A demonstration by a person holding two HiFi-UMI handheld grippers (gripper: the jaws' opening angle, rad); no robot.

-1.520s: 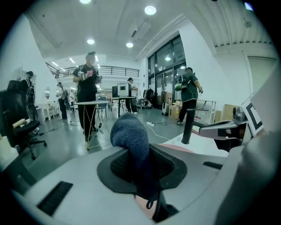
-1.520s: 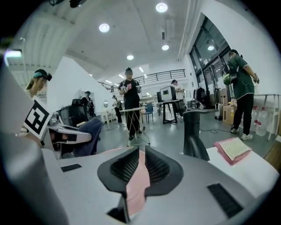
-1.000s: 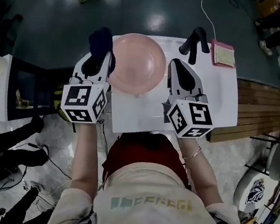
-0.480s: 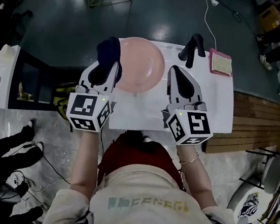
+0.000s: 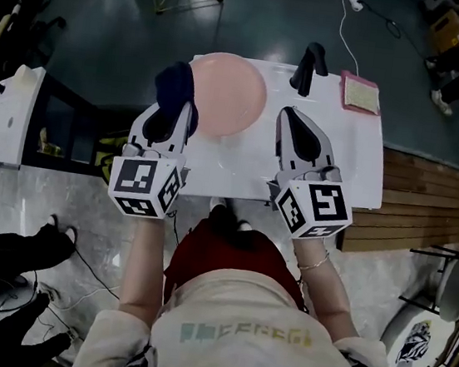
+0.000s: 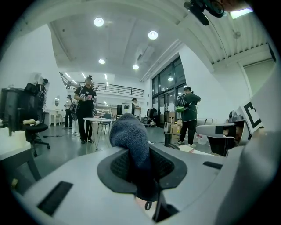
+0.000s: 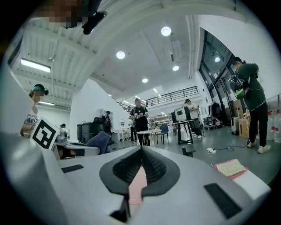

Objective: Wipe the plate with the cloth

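Observation:
The pink plate hangs over the left part of the white table. In the right gripper view a pink strip of the plate's rim sits clamped between the pads. My right gripper is shut on it at the plate's right side. My left gripper is shut on a dark blue cloth, bunched up beside the plate's left rim. That cloth bulges above the left gripper's closed jaws. From the right gripper the cloth shows at the left.
A black object stands at the table's far edge, right of the plate. A pink-edged pad lies at the far right corner. A white cabinet stands to the left. People, tables and chairs fill the hall beyond.
Both grippers have risen a little and drifted together, carrying the cloth and the plate. The cloth now sits closer against the plate's left rim.

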